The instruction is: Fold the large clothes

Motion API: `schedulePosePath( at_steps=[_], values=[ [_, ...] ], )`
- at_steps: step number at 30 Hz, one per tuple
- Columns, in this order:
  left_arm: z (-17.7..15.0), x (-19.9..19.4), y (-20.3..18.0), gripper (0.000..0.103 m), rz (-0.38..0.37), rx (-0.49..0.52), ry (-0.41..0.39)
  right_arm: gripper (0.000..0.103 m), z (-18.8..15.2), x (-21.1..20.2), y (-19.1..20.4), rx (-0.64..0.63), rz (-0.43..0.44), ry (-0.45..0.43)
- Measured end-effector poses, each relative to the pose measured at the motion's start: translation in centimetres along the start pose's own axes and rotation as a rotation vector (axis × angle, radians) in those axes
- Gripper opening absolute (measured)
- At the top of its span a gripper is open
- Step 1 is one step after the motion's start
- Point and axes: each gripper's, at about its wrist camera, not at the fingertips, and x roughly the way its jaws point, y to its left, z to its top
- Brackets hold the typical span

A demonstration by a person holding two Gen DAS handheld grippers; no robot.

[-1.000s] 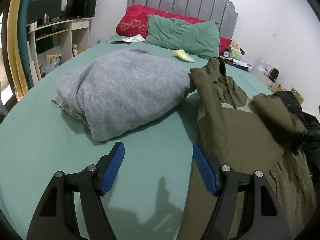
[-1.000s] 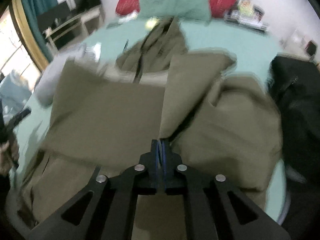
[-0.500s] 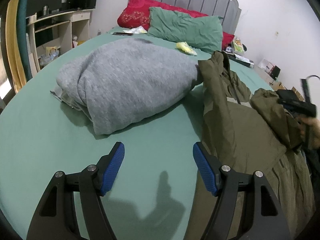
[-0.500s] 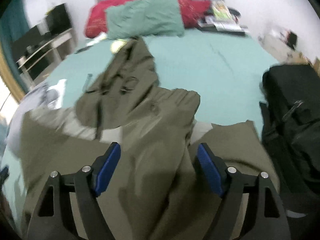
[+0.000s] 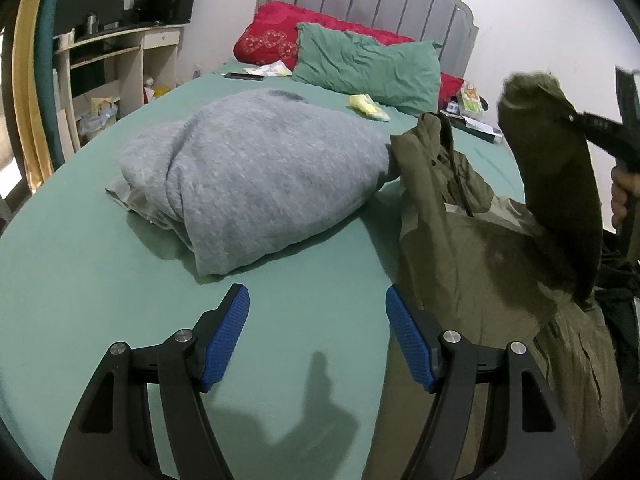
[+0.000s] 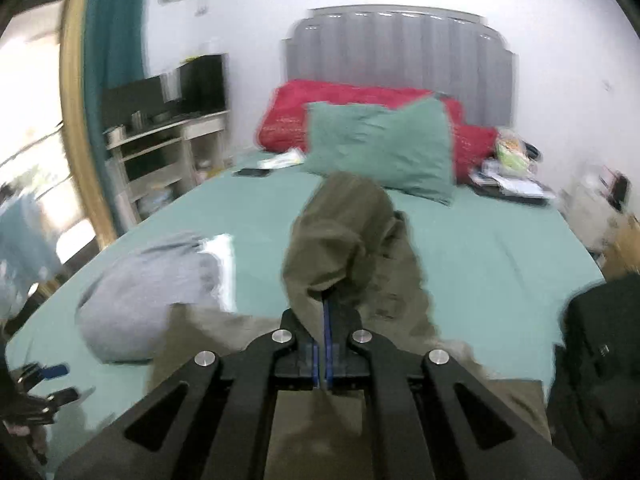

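An olive green jacket (image 5: pixel 472 248) lies on the right side of the green bed (image 5: pixel 100 280). My right gripper (image 6: pixel 325 320) is shut on the jacket's sleeve (image 6: pixel 340 240) and holds it up in the air; the lifted sleeve (image 5: pixel 552 184) and that gripper (image 5: pixel 576 120) show at the right of the left wrist view. My left gripper (image 5: pixel 318 336) is open and empty, low over the sheet just left of the jacket's edge.
A folded grey garment (image 5: pixel 248 176) lies in the bed's middle, left of the jacket. A green pillow (image 5: pixel 368 64) and a red one (image 5: pixel 272 40) lean on the headboard. A black garment (image 6: pixel 600 344) lies at the right. A desk (image 5: pixel 116 64) stands at far left.
My right gripper, open over the jacket half a second ago, has shut on the sleeve and lifted it high. My left gripper has stayed open and nearly still.
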Motion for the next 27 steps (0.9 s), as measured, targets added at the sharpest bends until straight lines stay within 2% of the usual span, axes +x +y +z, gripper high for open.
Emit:
schedulePosePath(
  at_steps=[2, 4, 8, 11, 12, 13, 14, 15, 16, 17, 18, 20, 23, 25, 27],
  values=[
    [0.1, -0.1, 0.0, 0.074, 0.000, -0.001, -0.001, 0.005, -1.0, 1.0, 2.7, -0.035, 0.030, 0.026],
    [0.1, -0.3, 0.1, 0.074, -0.003, -0.003, -0.004, 0.005, -3.4, 3.0, 4.8, -0.038, 0.064, 0.101],
    [0.2, -0.6, 0.2, 0.074, -0.007, 0.000, -0.005, 0.007, -9.6, 6.5, 7.2, 0.007, 0.140, 0.231],
    [0.3, -0.6, 0.2, 0.074, -0.009, -0.001, 0.000, 0.015, -13.3, 8.7, 8.5, 0.042, 0.209, 0.362],
    [0.3, -0.5, 0.2, 0.074, -0.009, -0.002, 0.001, 0.025, -14.1, 9.2, 8.9, 0.039, 0.212, 0.396],
    [0.4, -0.4, 0.2, 0.074, -0.010, -0.003, 0.002, 0.043, -14.7, 9.4, 9.3, 0.032, 0.217, 0.409],
    [0.4, -0.4, 0.1, 0.074, -0.010, -0.004, 0.003, 0.056, -15.3, 9.5, 9.9, 0.020, 0.263, 0.422],
    [0.4, -0.3, 0.1, 0.074, -0.011, -0.005, 0.004, 0.078, -15.6, 9.7, 10.2, 0.022, 0.318, 0.444],
    [0.4, -0.2, 0.0, 0.074, -0.010, -0.005, 0.004, 0.084, -15.9, 9.8, 10.4, 0.028, 0.374, 0.472],
    [0.4, -0.1, 0.0, 0.074, -0.008, -0.004, 0.005, 0.084, -15.8, 9.9, 10.9, 0.022, 0.428, 0.518],
    [0.4, -0.1, -0.1, 0.074, -0.007, -0.004, 0.005, 0.084, -15.7, 9.7, 11.1, 0.004, 0.438, 0.533],
    [0.4, 0.0, 0.0, 0.074, 0.001, -0.006, 0.007, 0.084, -14.5, 8.6, 10.5, -0.029, 0.474, 0.506],
    [0.7, 0.3, 0.4, 0.074, 0.028, -0.013, 0.000, 0.084, -11.9, 5.8, 7.8, -0.041, 0.470, 0.380],
    [1.0, 0.3, 1.1, 0.074, 0.059, -0.025, -0.009, 0.084, -9.4, 4.9, 3.7, 0.000, 0.407, 0.283],
    [1.3, 0.2, 1.8, 0.074, 0.073, -0.050, -0.017, 0.085, -7.6, 5.6, -0.1, 0.044, 0.324, 0.236]
  ],
)
